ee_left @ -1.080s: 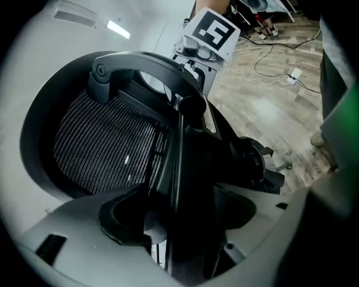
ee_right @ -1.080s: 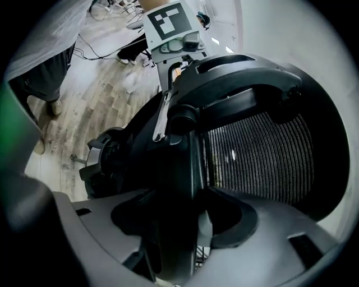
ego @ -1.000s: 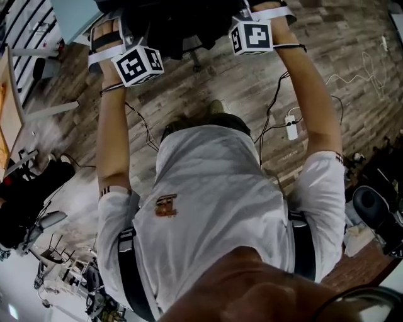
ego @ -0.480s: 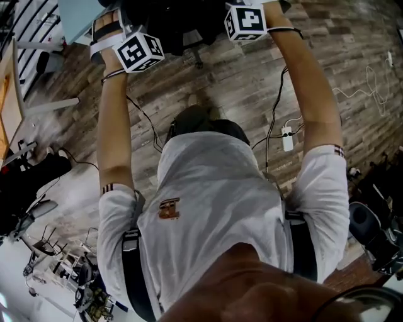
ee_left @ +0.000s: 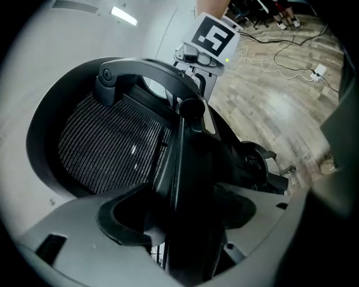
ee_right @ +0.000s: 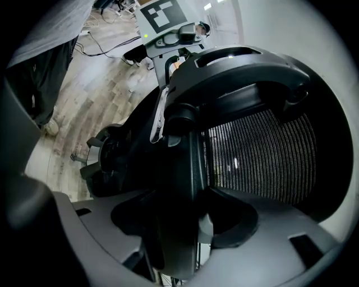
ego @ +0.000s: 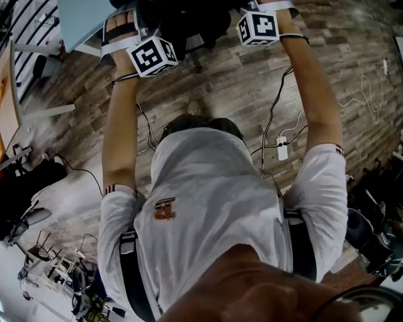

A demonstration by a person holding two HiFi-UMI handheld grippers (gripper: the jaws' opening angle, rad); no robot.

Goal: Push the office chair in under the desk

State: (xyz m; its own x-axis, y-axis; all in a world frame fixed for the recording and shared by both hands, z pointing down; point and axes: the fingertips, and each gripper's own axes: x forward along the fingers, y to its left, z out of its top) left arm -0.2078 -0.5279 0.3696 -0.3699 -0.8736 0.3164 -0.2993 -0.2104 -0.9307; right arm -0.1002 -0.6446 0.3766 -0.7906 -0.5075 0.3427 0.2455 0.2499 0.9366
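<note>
The black office chair [ego: 189, 22] stands at the top of the head view, between my outstretched arms. My left gripper [ego: 150, 39] and right gripper [ego: 255, 17] are both at its backrest. In the left gripper view the jaws [ee_left: 179, 218] are shut on the backrest's black side frame, with the mesh back [ee_left: 106, 146] to the left. The right gripper [ee_right: 182, 216] is clamped on the opposite side frame, with the mesh [ee_right: 258, 151] to its right. The desk's pale top [ego: 82, 19] shows at the top left, beside the chair.
The floor is wood plank [ego: 227, 88]. A white power strip [ego: 281, 149] and black cables lie on it to the right. A white desk leg [ego: 44, 112] lies at the left. Dark clutter sits at the left edge [ego: 25, 182] and lower right [ego: 371, 239].
The person has stepped forward: the power strip has slid down the view and more of the desk top shows. Both grippers stay clamped on the backrest.
</note>
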